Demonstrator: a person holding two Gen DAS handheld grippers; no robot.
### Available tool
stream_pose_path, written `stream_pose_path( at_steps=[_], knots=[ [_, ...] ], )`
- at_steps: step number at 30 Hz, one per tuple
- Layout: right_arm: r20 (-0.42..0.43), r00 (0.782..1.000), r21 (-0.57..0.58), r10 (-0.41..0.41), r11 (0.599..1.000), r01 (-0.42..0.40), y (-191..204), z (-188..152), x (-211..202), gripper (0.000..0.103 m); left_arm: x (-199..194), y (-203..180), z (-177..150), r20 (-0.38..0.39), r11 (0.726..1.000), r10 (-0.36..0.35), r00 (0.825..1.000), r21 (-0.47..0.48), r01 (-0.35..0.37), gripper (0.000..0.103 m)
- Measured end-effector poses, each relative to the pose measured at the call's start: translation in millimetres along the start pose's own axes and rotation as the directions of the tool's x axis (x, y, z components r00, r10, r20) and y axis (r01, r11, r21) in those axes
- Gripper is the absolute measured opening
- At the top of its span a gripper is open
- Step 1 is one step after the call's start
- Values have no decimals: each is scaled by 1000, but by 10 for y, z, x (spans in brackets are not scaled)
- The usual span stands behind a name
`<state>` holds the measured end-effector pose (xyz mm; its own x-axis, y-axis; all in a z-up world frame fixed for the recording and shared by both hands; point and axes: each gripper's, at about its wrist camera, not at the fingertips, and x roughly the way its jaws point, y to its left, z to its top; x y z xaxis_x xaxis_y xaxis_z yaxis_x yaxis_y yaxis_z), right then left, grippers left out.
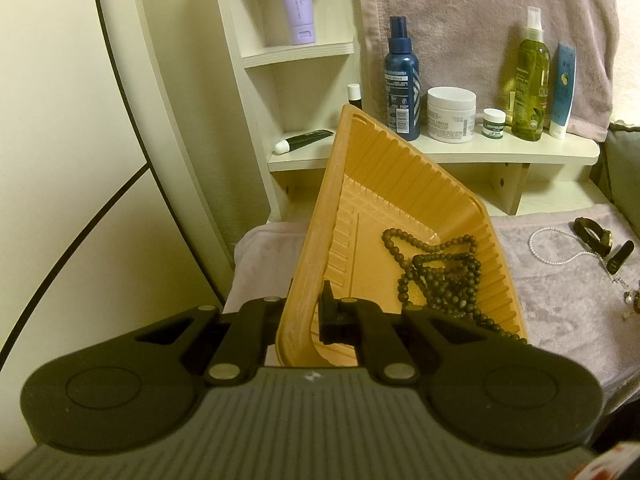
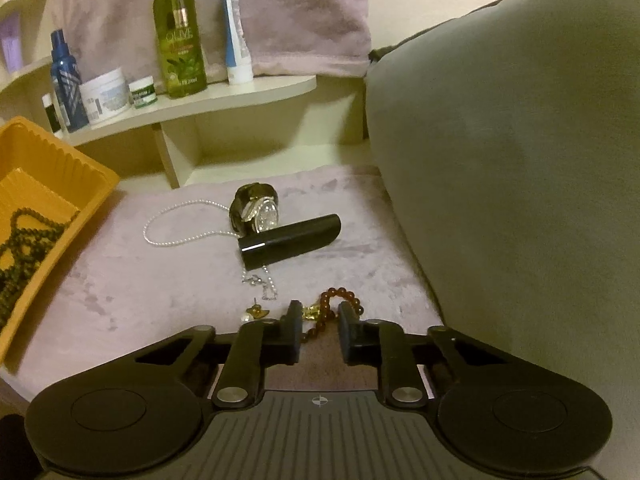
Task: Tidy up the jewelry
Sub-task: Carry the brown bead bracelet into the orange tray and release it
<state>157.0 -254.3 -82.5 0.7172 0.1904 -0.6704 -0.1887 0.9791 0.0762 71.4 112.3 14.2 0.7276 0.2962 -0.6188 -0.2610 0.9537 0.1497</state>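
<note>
My left gripper (image 1: pixel 306 300) is shut on the near rim of the orange tray (image 1: pixel 400 184), which is held tilted. A dark bead necklace (image 1: pixel 440 276) lies heaped in its low corner. My right gripper (image 2: pixel 320 308) sits low over the mauve cloth (image 2: pixel 120 312), jaws a little apart. An amber bead bracelet (image 2: pixel 338 293) lies between the fingertips, and the pads do not visibly press on it. Just beyond lie a gold earring (image 2: pixel 256 313), a thin silver chain (image 2: pixel 260 280), a black tube (image 2: pixel 292 234), a jewelled watch (image 2: pixel 260 208) and a pearl necklace (image 2: pixel 168 240).
A cream shelf (image 2: pixel 240 94) behind carries a green bottle (image 2: pixel 180 40), a blue bottle (image 2: pixel 66 80), a white jar (image 2: pixel 104 94) and a tube (image 2: pixel 236 32). A grey cushion (image 2: pixel 500 160) walls the right side. A towel (image 2: pixel 280 8) hangs at the back.
</note>
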Motion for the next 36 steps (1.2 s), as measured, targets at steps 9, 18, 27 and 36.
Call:
stream_pose_path(
  at_steps=[9,18,27,36],
  knots=[
    [0,1000,-13,-6,1000,6,31,-33,58,5,-1,4,-3,0,1000,1,1000,2,-1,6],
    [63,998,5,12,1000,-12,25,84,-215,5,1,5,-1,0,1000,1,1000,-1,-1,6],
    [173,981,-27,83,996,-80,165,392,-623,5,7,-1,-9,2,1000,0,1000,-5,0,6],
    [239,951,-95,195,980,-177,475,665,-858,5,10,5,-4,3,1000,-5,1000,-8,5,6]
  ],
)
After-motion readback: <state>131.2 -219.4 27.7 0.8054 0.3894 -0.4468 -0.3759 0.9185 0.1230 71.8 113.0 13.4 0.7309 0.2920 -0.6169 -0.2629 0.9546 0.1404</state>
